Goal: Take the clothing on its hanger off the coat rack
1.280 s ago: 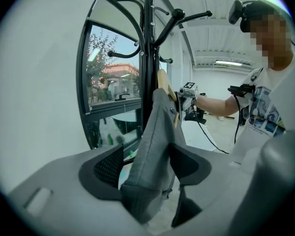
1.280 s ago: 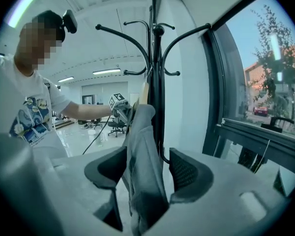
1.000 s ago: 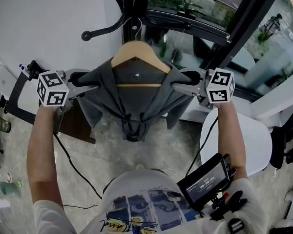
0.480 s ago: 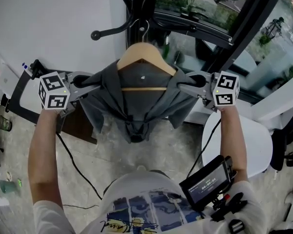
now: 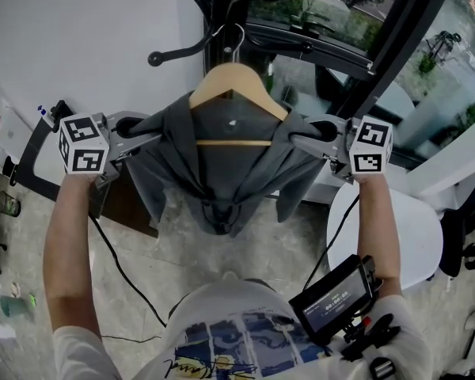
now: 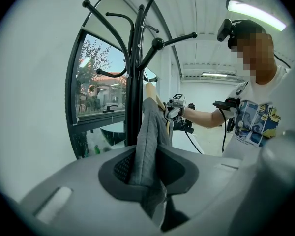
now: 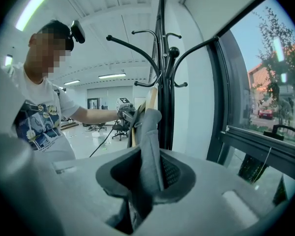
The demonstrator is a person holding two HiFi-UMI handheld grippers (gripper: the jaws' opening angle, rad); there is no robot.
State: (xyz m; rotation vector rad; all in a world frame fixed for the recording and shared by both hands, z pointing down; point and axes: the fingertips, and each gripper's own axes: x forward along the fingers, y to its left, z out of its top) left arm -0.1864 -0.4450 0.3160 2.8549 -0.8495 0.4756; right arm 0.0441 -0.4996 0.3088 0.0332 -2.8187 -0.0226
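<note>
A grey garment (image 5: 222,165) hangs on a wooden hanger (image 5: 237,81), whose wire hook (image 5: 236,36) sits by an arm of the black coat rack (image 5: 218,22). My left gripper (image 5: 146,137) is shut on the garment's left shoulder; in the left gripper view the grey cloth (image 6: 147,146) is pinched between the dark pads (image 6: 120,168). My right gripper (image 5: 305,139) is shut on the right shoulder, with the cloth (image 7: 150,151) squeezed between its pads (image 7: 172,173). Whether the hook still rests on the rack arm I cannot tell.
The rack pole (image 6: 133,82) stands against a white wall (image 5: 79,38) beside a large window (image 5: 340,22). A round white table (image 5: 396,228) is at the right. A cable (image 5: 119,267) trails over the floor. A monitor (image 5: 336,295) hangs at the person's waist.
Both grippers have closed on the garment's shoulders. The hanger and garment have shifted slightly up and right in the head view, along with both hands.
</note>
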